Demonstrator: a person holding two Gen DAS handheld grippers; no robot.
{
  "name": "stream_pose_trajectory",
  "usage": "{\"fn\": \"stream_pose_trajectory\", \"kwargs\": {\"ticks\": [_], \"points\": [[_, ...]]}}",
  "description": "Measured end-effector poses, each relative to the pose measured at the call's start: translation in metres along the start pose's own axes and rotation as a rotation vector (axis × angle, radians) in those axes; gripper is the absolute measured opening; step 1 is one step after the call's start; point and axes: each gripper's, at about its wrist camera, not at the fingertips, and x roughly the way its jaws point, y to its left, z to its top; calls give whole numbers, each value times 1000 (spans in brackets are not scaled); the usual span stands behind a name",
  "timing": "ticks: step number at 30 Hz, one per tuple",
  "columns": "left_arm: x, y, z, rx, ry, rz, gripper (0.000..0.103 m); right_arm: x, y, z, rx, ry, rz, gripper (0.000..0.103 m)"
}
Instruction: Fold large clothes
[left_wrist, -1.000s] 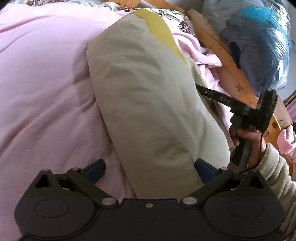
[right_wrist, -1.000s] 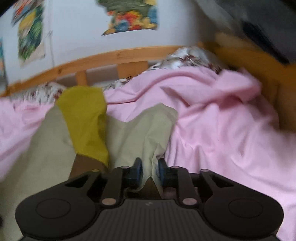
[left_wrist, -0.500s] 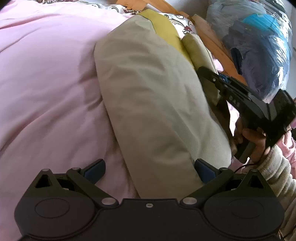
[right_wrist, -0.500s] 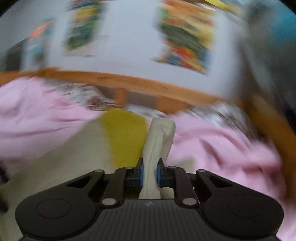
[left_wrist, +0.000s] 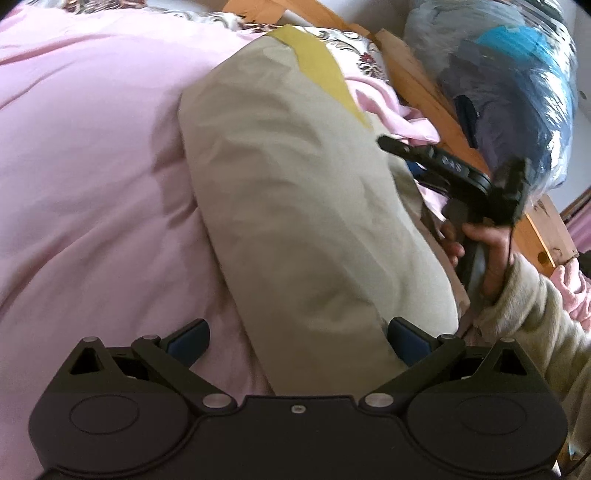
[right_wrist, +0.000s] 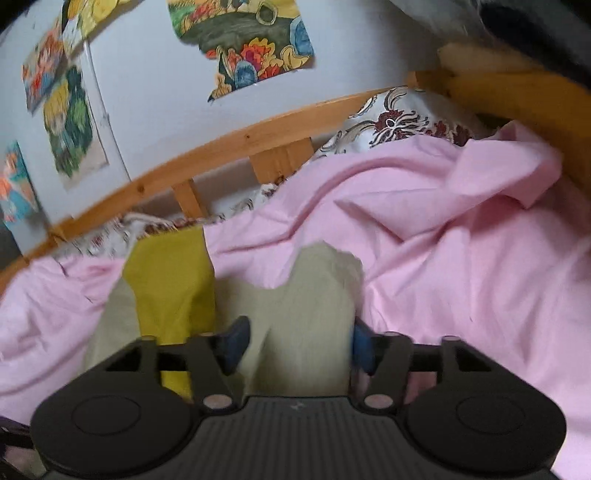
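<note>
both claws stand wide: the right claw (right_wrist: 299, 347) has just been opening, letting go the beige garment (left_wrist: 295, 206) still between its jaws; left claw (left_wrist: 295, 341) idle, fold laid.

Right gripper (right_wrist: 299, 347) jaws just opened, beige garment (right_wrist: 306, 306) fold loose between them, no longer pinched.
</note>
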Motion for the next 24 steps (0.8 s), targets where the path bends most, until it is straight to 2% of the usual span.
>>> {"fn": "stream_pose_trajectory", "kwargs": {"ticks": [1,3,6,8,10,11,12,15,19,24], "points": [[2,-1,1,6,0,-9,103,4,-4,5,3,1,16,70],[8,-4,3,16,9,-22,103,18,-8,17,-6,10,25,80],[18,-5,4,0,34,-51,103,41,-12,24,-30,60,12,85],[23,-2,4,-15,40,-69,103,51,-17,23,-7,110,54,90],[23,1,5,-19,40,-80,103,47,-18,18,5,115,90,90],[23,2,5,-16,40,-87,103,45,-20,16,26,124,120,87],[23,3,6,-15,42,-93,103,40,-20,14,49,128,149,80],[25,4,7,-14,48,-102,103,30,-11,6,5,130,153,66],[27,5,10,-39,58,-119,103,42,3,5,-60,157,128,63],[24,10,11,-63,57,-139,102,61,1,1,-55,199,95,61]]}}
